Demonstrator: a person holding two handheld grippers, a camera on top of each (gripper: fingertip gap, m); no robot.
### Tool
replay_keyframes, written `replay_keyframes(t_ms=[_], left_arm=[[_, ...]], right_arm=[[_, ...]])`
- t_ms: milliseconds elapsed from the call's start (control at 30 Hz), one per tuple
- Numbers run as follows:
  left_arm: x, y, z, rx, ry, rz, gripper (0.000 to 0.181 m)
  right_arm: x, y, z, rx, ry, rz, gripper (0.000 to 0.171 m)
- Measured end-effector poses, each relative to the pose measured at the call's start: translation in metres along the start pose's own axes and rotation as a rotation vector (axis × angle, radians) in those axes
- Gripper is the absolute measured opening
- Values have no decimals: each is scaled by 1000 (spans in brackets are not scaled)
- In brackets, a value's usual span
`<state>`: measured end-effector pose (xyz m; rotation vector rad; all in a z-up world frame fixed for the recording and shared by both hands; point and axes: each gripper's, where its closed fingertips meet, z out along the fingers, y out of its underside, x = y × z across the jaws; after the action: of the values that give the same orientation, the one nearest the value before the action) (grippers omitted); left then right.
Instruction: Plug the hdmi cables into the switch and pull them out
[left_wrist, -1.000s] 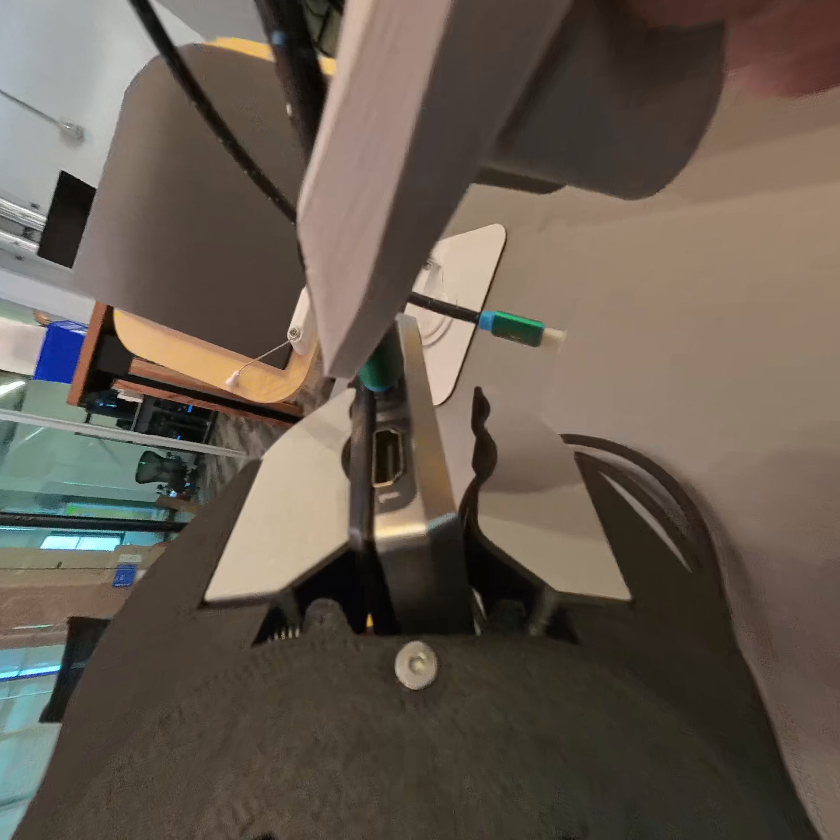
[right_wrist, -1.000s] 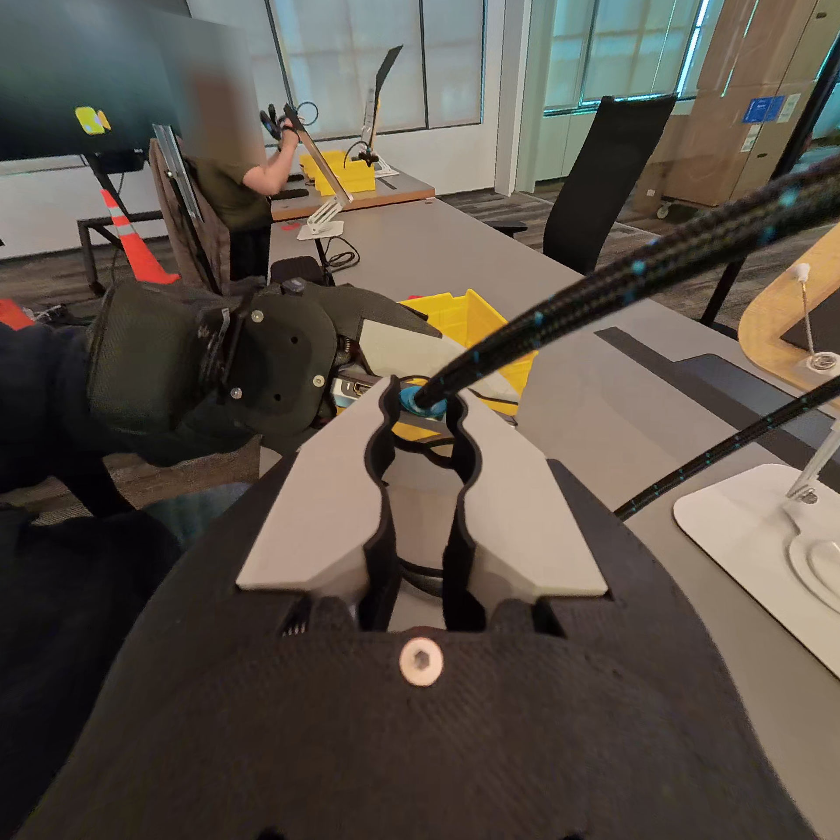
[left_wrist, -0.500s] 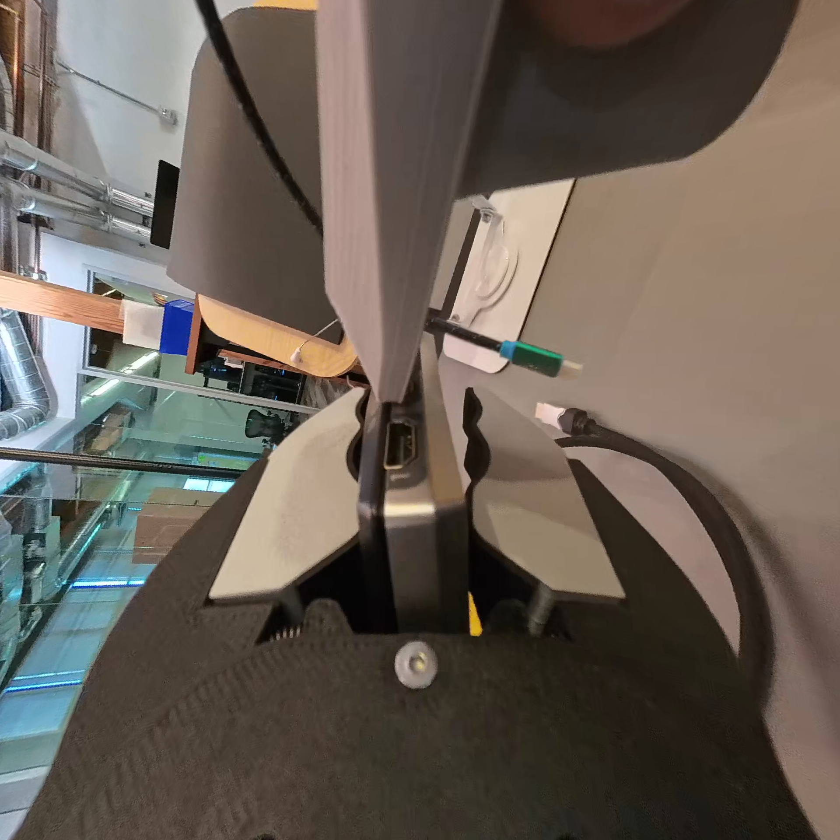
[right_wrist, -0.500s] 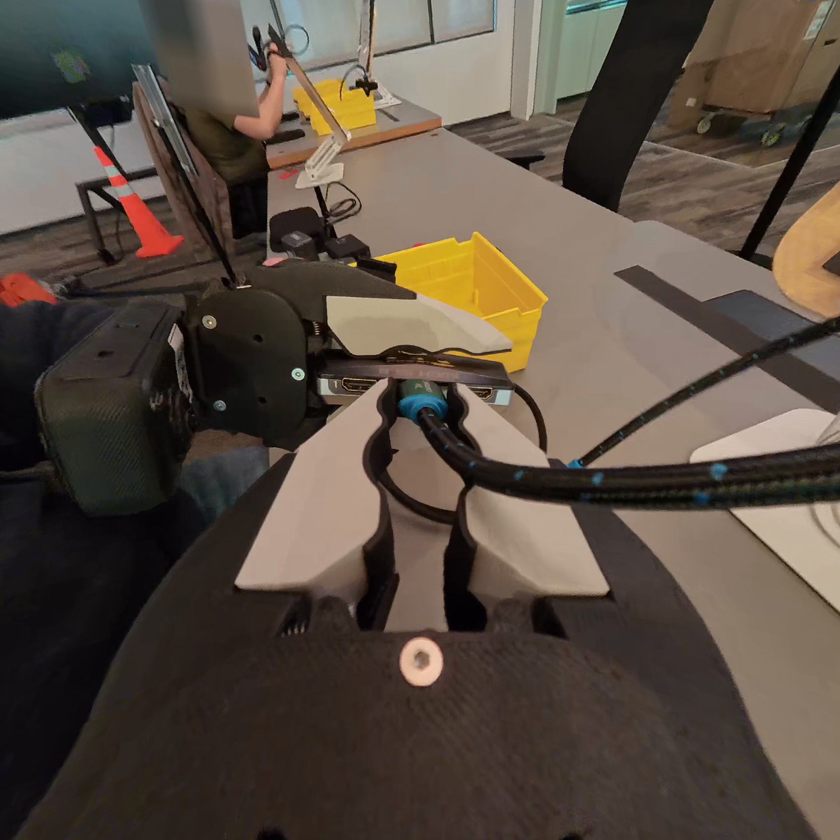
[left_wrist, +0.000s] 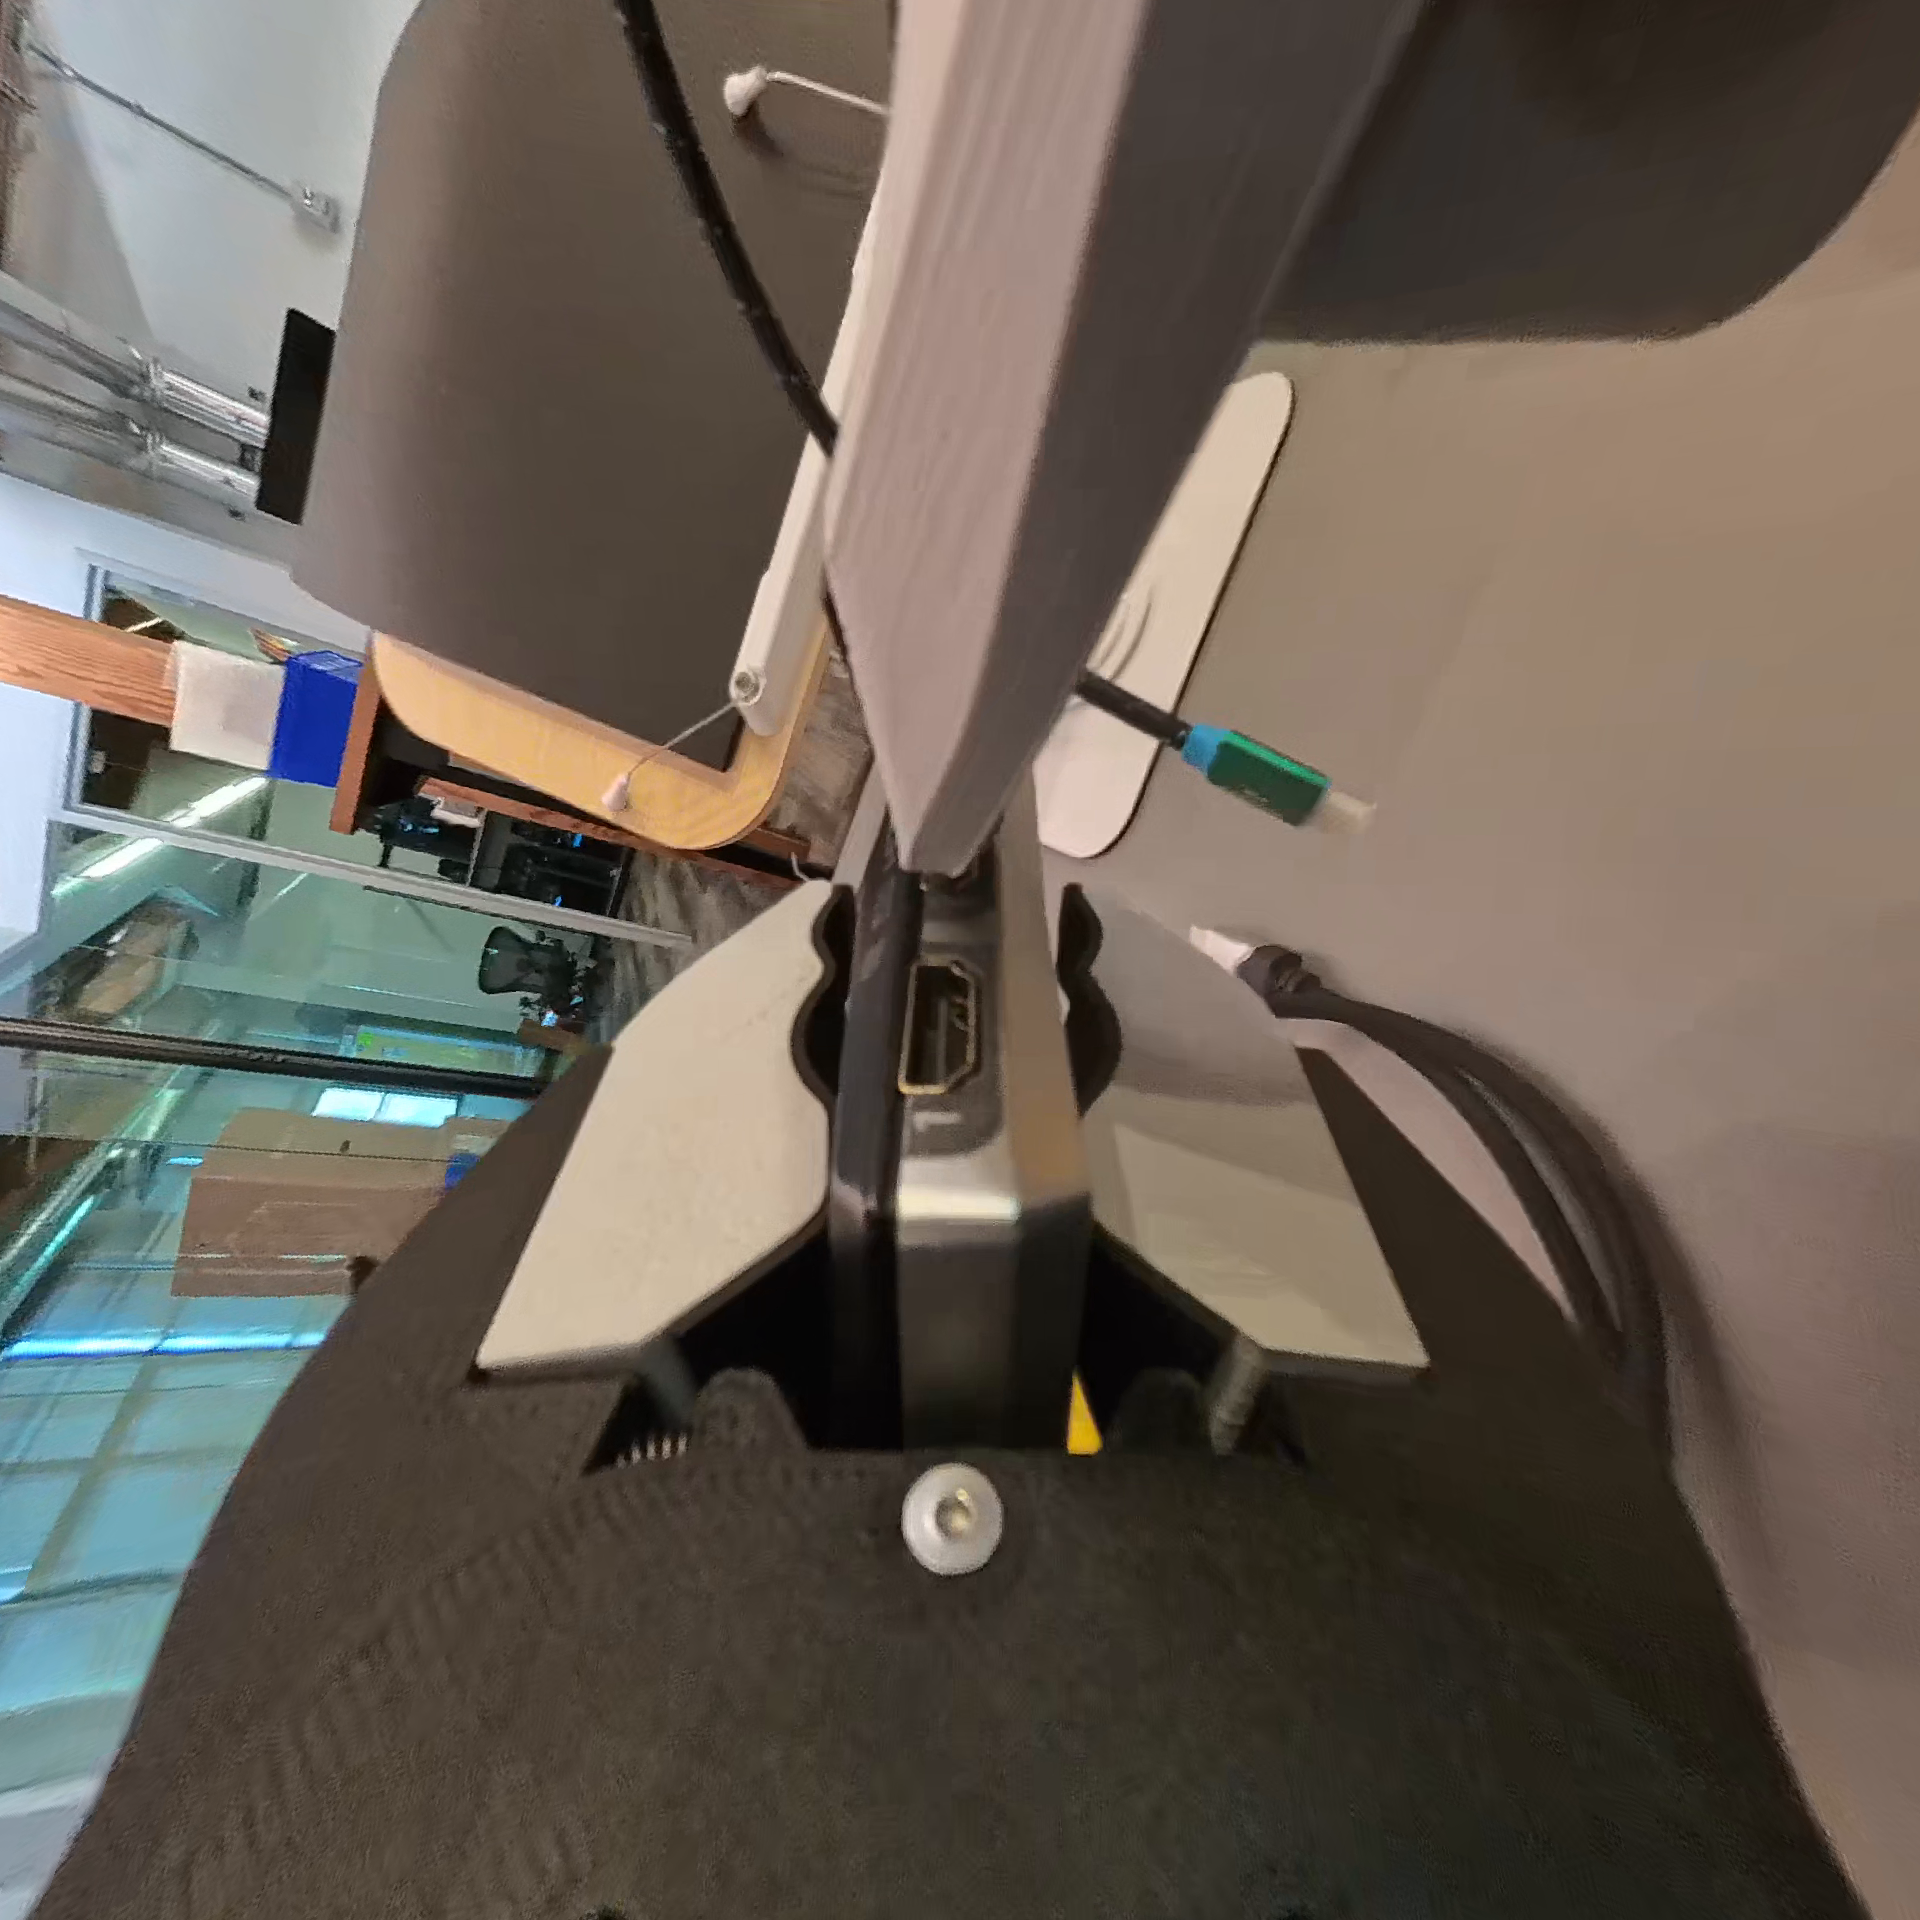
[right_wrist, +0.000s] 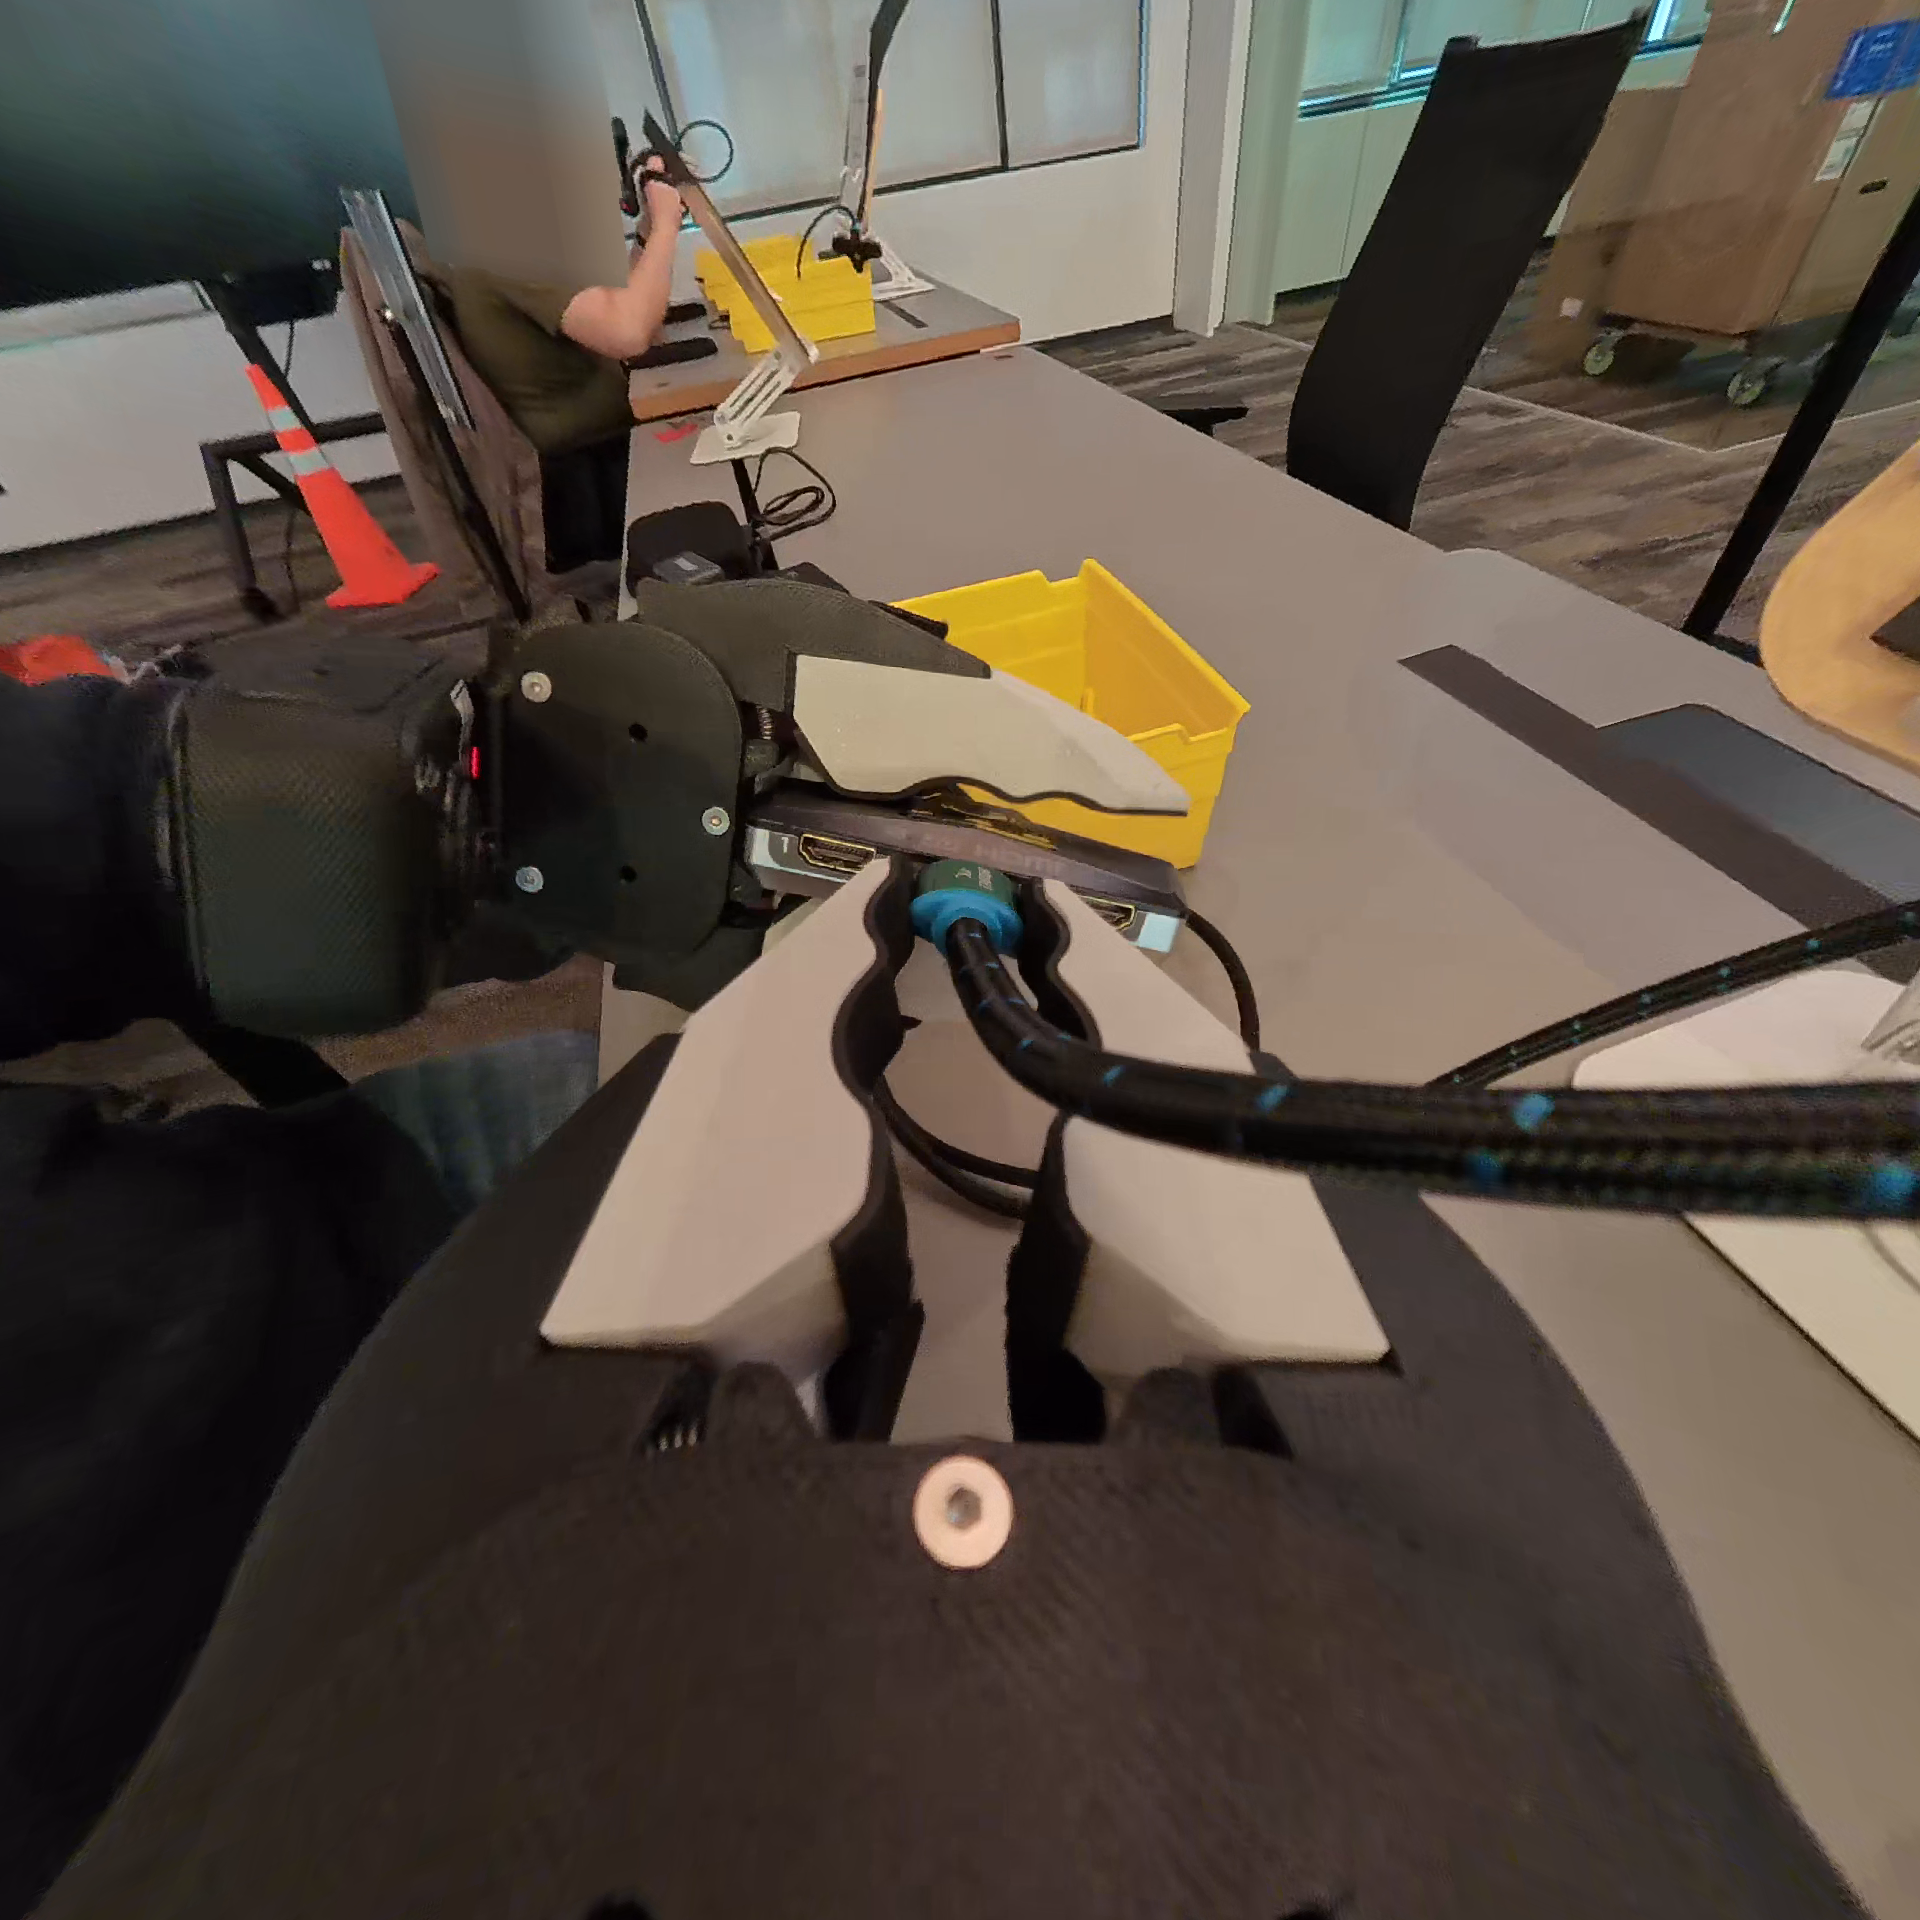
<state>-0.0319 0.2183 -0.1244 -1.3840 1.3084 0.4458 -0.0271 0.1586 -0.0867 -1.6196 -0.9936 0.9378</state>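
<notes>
left gripper (left_wrist: 956, 1039) clamped on the switch (left_wrist: 971, 1122), which stands edgewise between its two fingers; in the right wrist view the same gripper (right_wrist: 1039, 821) enters from the left, one grey finger (right_wrist: 966, 738) lying flat on top of the switch (right_wrist: 966, 847). the switch is held above the grey table (right_wrist: 1403, 935), its port side facing the right gripper. an empty port (left_wrist: 940, 1029) shows on the near face in the left wrist view; in the right wrist view one empty port (right_wrist: 836, 854) lies left of the plug and another right of it.

right gripper (right_wrist: 961, 914) closed on a green plug (right_wrist: 961, 883) with a blue collar, fingertips meeting the switch's edge; the plug sits at the middle port, though how deep it is seated cannot be told. its braided black cable (right_wrist: 1351, 1122) bends out of the jaws and runs off to the right. in the left wrist view the right gripper's grey finger (left_wrist: 997, 468) descends from above onto the switch's far end.

a second cable end with a green plug (left_wrist: 1262, 774) lies free on the table (left_wrist: 1610, 727), beside a white plate (left_wrist: 1174, 644). a plain black cable (left_wrist: 1455, 1081) with a pale tip lies just right of the left gripper. a thin black lead (right_wrist: 1231, 987) leaves the switch's right end and loops down on the table. behind the switch stands a yellow bin (right_wrist: 1122, 675). farther back, a person (right_wrist: 540, 343) sits at another desk near an orange cone (right_wrist: 343, 509).
</notes>
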Motion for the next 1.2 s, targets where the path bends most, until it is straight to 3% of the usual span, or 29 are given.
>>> replay_keyframes(t_ms=[100, 167, 233, 333, 367, 400, 500, 733, 900, 1033, 1200], left_arm=[[4, -10, -7, 70, 52, 19, 39], [5, -20, -11, 116, 112, -34, 79], [11, -19, -10, 108, 129, -23, 92], [27, -22, -11, 110, 179, 30, 89], [28, -22, -11, 101, 183, 36, 78], [26, -19, -11, 87, 173, 51, 55], [18, -14, -9, 70, 139, 29, 41], [4, 10, 3, -16, 45, -6, 39], [1, 21, 5, -18, 23, -8, 38], [1, 11, 1, 35, 21, 1, 38], [0, 0, 2, 52, 42, -38, 39]], right_arm=[[-5, -1, -4, 2, -30, -40, 17], [-6, -2, -4, -19, -17, -76, 18], [-7, -6, -6, -1, -26, -77, 18], [-8, -6, -9, -17, -23, -101, 18], [-8, -3, -8, -33, -21, -110, 18], [-9, 0, -7, -55, -11, -129, 18], [-7, 0, -5, -62, 7, -139, 18], [-1, 0, 8, -31, 160, -86, 18], [-1, 3, 15, -18, 135, -30, 17], [-1, 4, 10, 4, 38, 8, 18], [0, -1, 2, -3, 57, -25, 17]])
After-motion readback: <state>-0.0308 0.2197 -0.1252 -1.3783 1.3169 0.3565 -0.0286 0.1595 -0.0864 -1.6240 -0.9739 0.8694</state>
